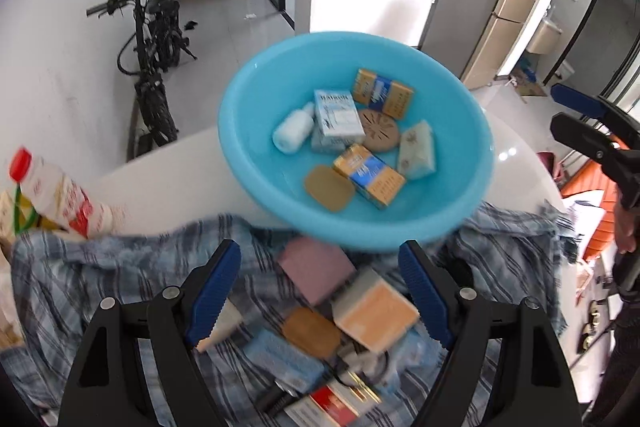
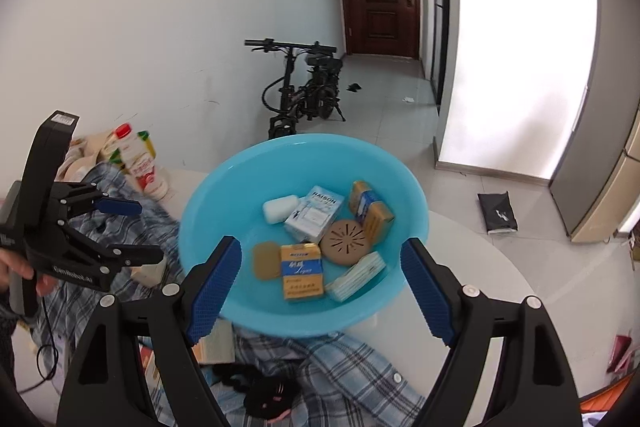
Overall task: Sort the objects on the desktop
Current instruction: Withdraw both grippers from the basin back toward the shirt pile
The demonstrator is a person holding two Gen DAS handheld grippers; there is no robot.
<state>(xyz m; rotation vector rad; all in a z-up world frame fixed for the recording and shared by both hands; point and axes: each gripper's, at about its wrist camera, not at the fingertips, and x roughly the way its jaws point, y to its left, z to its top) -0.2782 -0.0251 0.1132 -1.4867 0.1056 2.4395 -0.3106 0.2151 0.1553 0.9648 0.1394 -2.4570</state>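
Sorting in progress, between picks: left tongs (image 1: 320,291) spread and empty above the unsorted boxes (image 1: 374,311) on the plaid cloth (image 1: 100,267), right tongs (image 2: 320,291) likewise spread, facing the blue basin (image 2: 208,203) mid-bench holding sorted items; next, probably, gripping another box.

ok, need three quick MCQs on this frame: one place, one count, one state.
1. Where does the pink block lie?
A. in the basin
B. on the checked cloth, outside the basin
C. on the floor

2. How many yellow-and-blue boxes are in the blue basin?
A. one
B. two
C. four

3. What is the left tool holding?
A. nothing, jaws apart
B. the milk bottle
C. the basin rim

Answers: 1 B, it sits on the checked cloth just below the basin's near rim. 2 B, one at the far side and one nearer. 3 A, the gap between its blue pads is free.
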